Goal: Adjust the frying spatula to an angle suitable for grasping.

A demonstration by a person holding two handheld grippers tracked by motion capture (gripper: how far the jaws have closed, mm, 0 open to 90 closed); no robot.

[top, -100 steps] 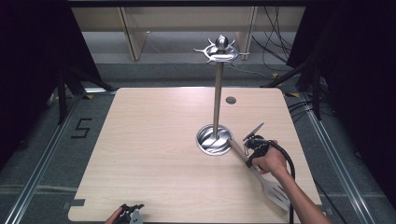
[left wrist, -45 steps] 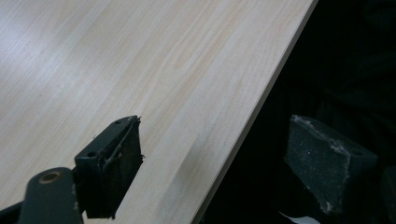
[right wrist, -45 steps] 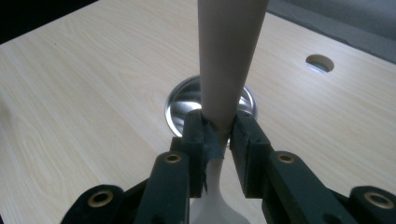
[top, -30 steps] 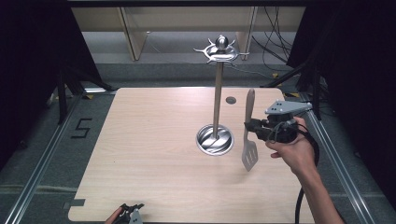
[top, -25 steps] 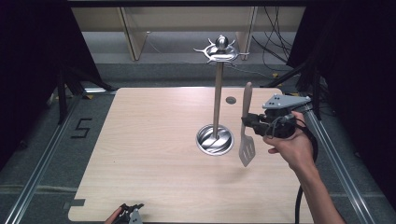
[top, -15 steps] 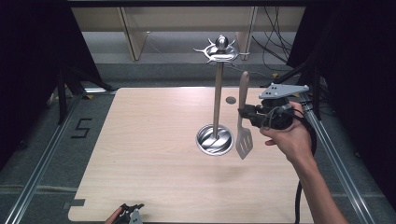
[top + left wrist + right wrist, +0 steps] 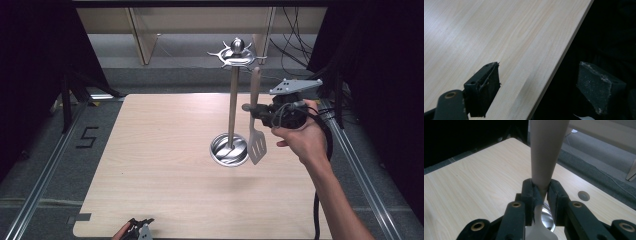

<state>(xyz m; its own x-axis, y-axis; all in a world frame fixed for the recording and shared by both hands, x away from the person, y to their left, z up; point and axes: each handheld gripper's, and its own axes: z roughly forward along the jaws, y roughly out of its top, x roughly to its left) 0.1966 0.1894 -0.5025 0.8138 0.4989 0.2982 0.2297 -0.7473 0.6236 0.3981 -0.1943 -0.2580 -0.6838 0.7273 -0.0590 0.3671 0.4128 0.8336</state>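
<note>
**Wooden-handled spatula held upright beside the rack**

Wood and steel are combined in the slotted spatula [image 7: 256,131], which is pinched at the foot of its handle by the right hand-held gripper [image 7: 255,111] and held upright above the table [image 7: 150,165], blade down, just beside the pole of the utensil stand [image 7: 231,107]. The step in hand is judged to be hanging the spatula on the stand's hooked top ring [image 7: 235,55]. For the next move, the handle end would need to be brought up to one hook and lined up with it.

In the right gripper view the pads [image 7: 530,195] are seen pressed onto the handle where it meets the metal neck, a detail too small in the high view. In the left gripper view the left hand-held gripper [image 7: 544,86] is shown spread and empty over the table's near edge; in the high view it is seen at that edge.
</note>
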